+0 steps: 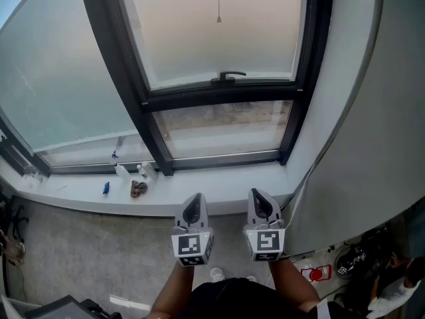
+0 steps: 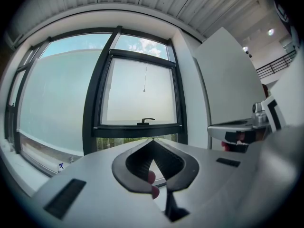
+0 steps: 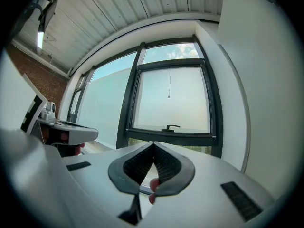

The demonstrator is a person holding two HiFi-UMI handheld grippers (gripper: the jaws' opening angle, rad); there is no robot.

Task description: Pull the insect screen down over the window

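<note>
The left gripper (image 1: 194, 199) and the right gripper (image 1: 257, 194) sat side by side at the lower centre of the head view. Each had its jaws pressed together with nothing between them. Their tips stood just short of the white sill's (image 1: 219, 193) front edge, with a narrow gap between the two. In both gripper views the closed tips lined up under the black handle (image 2: 146, 121) on the dark crossbar (image 1: 222, 95).

The window (image 1: 156, 145) filled the upper half of the frame. The pull cord (image 1: 219, 5) hung down the middle of the right-hand pane at upper centre, well above both grippers. The insect screen itself could not be told apart from that milky pane. It was perhaps rolled up out of the head view.

A white wall (image 1: 372, 145) closed in at the right, near the right gripper. To the left, small bottles (image 1: 143, 171) and a blue item (image 1: 105, 188) lay on the sill, apart from the left gripper. Open grey floor (image 1: 80, 244) spread at the lower left.
</note>
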